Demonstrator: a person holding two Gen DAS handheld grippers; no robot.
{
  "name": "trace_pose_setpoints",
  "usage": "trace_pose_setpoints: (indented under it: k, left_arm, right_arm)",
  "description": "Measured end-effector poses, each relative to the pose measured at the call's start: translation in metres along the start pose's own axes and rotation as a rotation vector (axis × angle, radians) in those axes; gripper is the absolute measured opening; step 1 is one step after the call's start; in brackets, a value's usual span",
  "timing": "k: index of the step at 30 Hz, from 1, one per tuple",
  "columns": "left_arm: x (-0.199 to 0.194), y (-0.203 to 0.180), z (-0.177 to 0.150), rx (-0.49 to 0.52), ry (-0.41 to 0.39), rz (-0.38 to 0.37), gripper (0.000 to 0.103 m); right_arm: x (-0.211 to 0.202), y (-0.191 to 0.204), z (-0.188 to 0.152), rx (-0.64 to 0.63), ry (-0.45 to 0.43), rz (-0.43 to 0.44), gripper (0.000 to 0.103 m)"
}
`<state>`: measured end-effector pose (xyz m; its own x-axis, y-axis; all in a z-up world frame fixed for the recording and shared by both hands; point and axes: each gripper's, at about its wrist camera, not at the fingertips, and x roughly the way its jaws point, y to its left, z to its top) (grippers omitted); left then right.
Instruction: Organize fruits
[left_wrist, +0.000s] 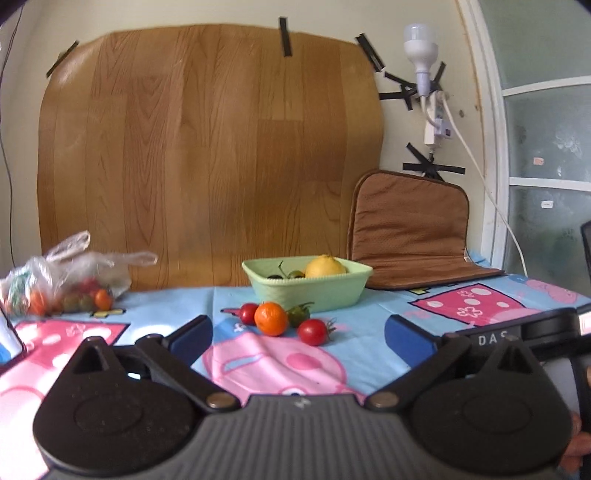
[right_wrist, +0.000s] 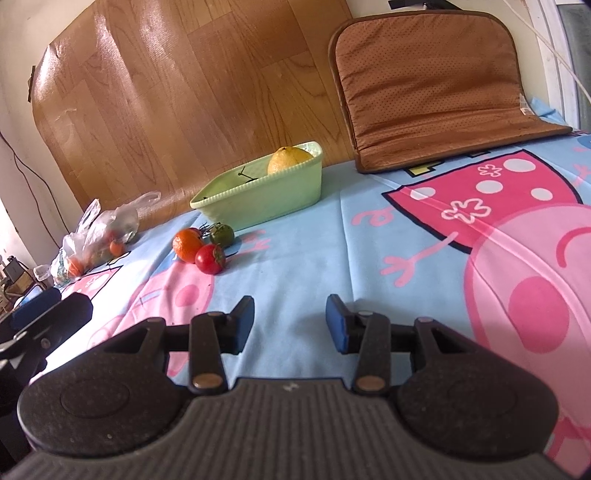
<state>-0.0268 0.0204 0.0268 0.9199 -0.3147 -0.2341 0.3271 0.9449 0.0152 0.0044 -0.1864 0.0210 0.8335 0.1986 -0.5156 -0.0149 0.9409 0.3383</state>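
A pale green dish (left_wrist: 347, 291) (right_wrist: 280, 199) stands on the table's far side and holds a yellow lemon (left_wrist: 325, 266) (right_wrist: 288, 158) and dark stemmed fruit. In front of it lie an orange mandarin (left_wrist: 270, 318) (right_wrist: 186, 243), a red tomato (left_wrist: 313, 331) (right_wrist: 209, 258), a green tomato (left_wrist: 298, 314) (right_wrist: 222, 234) and another red tomato (left_wrist: 248, 313). My left gripper (left_wrist: 299, 334) is open and empty, just short of this cluster. My right gripper (right_wrist: 290, 323) is open and empty, nearer the front, right of the fruit.
A clear plastic bag (left_wrist: 66, 280) (right_wrist: 96, 236) with several more fruits lies at the far left. A brown cushion (left_wrist: 410, 229) (right_wrist: 432, 85) leans on the wall at the right. A wood-pattern sheet (left_wrist: 207, 155) backs the cartoon-print tablecloth (right_wrist: 406, 258).
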Motion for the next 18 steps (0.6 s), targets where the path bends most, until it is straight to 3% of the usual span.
trace_pose_setpoints:
  k: [6,10,18]
  left_arm:
    - [-0.0006,-0.0039,0.0002,0.023,-0.009,0.026,0.103]
    - [0.0000,-0.0071,-0.0003,0.038,-0.007,0.078,0.103]
    - [-0.0014,-0.0063,-0.0005,0.030,-0.018,0.157,0.103]
  right_arm:
    - [-0.0004,-0.0006,0.0007,-0.003,0.004,0.041,0.046]
    - [-0.0022,0.0004,0.0008,-0.014,-0.001,0.070,0.053]
    - [-0.0098,0.0016,0.0002,-0.042,-0.037,0.139,0.055]
